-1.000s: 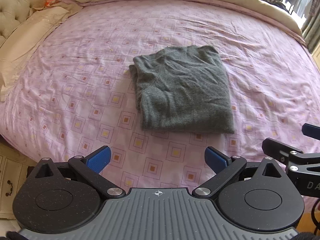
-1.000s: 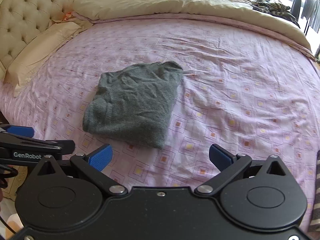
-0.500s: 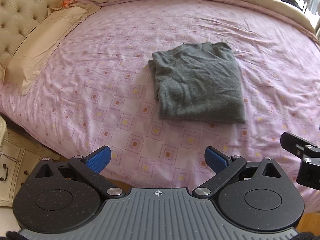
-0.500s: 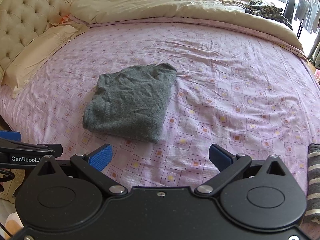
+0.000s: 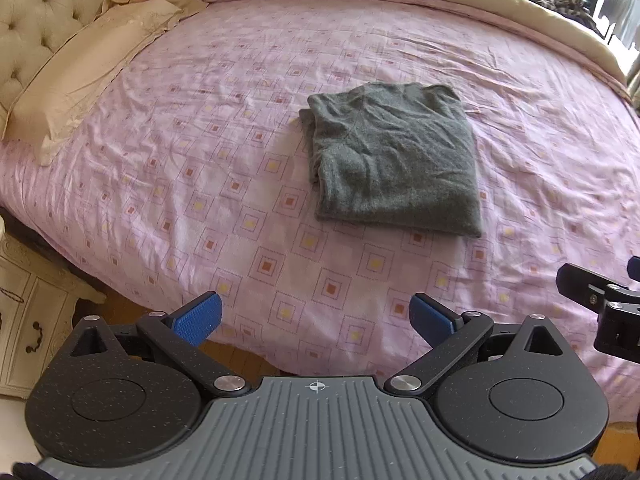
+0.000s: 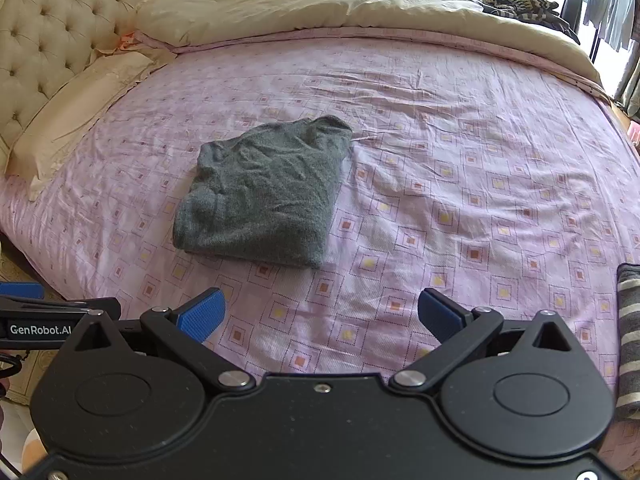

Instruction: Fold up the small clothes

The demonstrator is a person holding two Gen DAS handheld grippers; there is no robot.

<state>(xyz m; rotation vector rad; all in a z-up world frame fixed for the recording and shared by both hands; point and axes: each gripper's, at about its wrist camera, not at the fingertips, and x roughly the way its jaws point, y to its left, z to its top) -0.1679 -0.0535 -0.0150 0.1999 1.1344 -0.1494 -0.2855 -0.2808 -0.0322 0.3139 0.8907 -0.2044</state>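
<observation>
Sweater: your folded grey sweater (image 5: 394, 160) sits mid-bed on the pink sheet (image 5: 240, 208) — nothing on it.
Around: pillow (image 5: 80, 76) left, striped garment (image 6: 628, 340) right.
Fingers: left gripper (image 5: 316, 320) and right gripper (image 6: 322, 312) spread wide, empty.
Change: you've pulled back — sweater looks farther.

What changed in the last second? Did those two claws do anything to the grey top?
Both grippers, left and right, drew back from the bed; more of it and a striped garment now show. Nothing was grasped or released. The folded grey top lies as before, both grippers open and empty.
</observation>
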